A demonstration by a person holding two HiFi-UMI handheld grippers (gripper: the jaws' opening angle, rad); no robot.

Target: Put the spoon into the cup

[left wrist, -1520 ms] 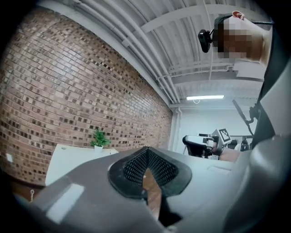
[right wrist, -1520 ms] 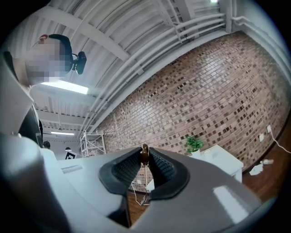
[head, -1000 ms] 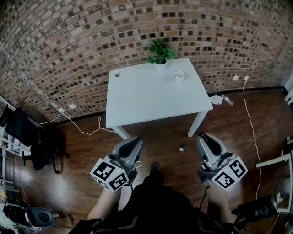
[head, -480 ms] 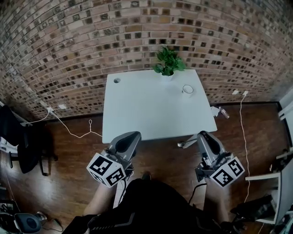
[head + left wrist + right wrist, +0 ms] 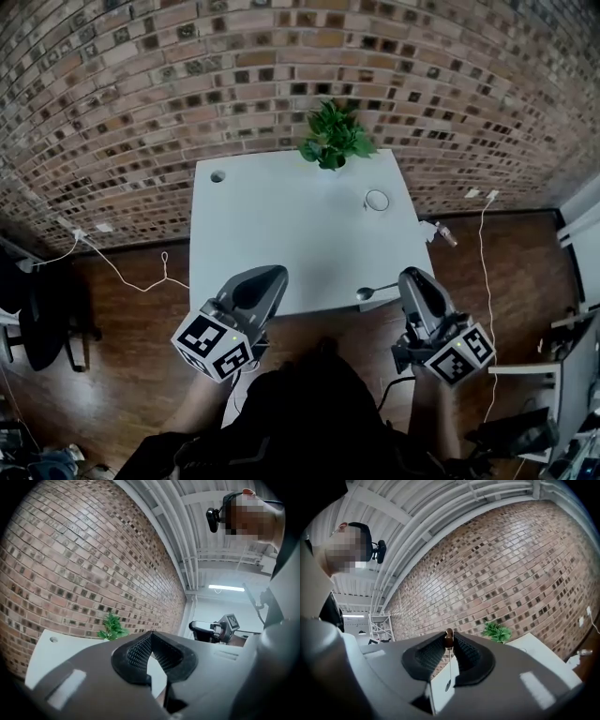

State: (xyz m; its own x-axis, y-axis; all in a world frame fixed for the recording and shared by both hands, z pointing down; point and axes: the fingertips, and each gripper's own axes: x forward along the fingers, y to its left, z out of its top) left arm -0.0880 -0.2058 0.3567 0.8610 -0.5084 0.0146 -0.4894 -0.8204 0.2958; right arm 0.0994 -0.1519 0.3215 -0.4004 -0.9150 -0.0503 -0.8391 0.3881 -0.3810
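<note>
The white cup (image 5: 376,200) stands at the far right of the white table (image 5: 272,225), in front of a potted plant (image 5: 333,139). My right gripper (image 5: 405,277) is shut on the handle of a metal spoon (image 5: 373,292). The spoon sticks out to the left over the table's near edge, well short of the cup. In the right gripper view the spoon (image 5: 449,667) hangs from the pinched pads of the right gripper (image 5: 449,637), bowl down. My left gripper (image 5: 269,274) hovers at the near edge. Its jaws (image 5: 151,633) meet at the tips, with nothing in them.
A round cable hole (image 5: 217,175) sits in the table's far left corner. A brick wall (image 5: 187,84) runs behind the table. Cables and a plug (image 5: 437,231) lie on the wood floor at the right, and a dark chair (image 5: 37,323) stands at the left.
The view has closed in on the table. Both grippers have moved forward from over the floor to the table's near edge, the spoon still in the right one.
</note>
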